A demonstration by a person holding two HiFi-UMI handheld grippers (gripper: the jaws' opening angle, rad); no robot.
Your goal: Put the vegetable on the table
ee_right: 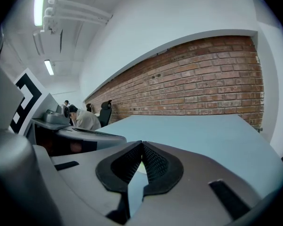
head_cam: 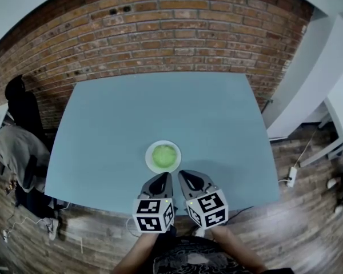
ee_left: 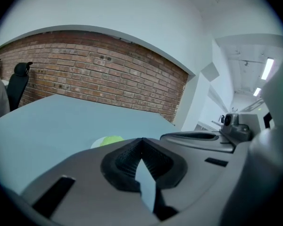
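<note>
pickup not begun. left gripper and right gripper closed, empty. vegetable sits on plate just beyond. next, likely: open jaws, reach, lift onto table.

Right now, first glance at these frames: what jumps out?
A green vegetable on a white plate, alone near the front edge of the blue table. On its near side, the left gripper and right gripper sit side by side, both shut and empty. A brick wall runs behind.
</note>
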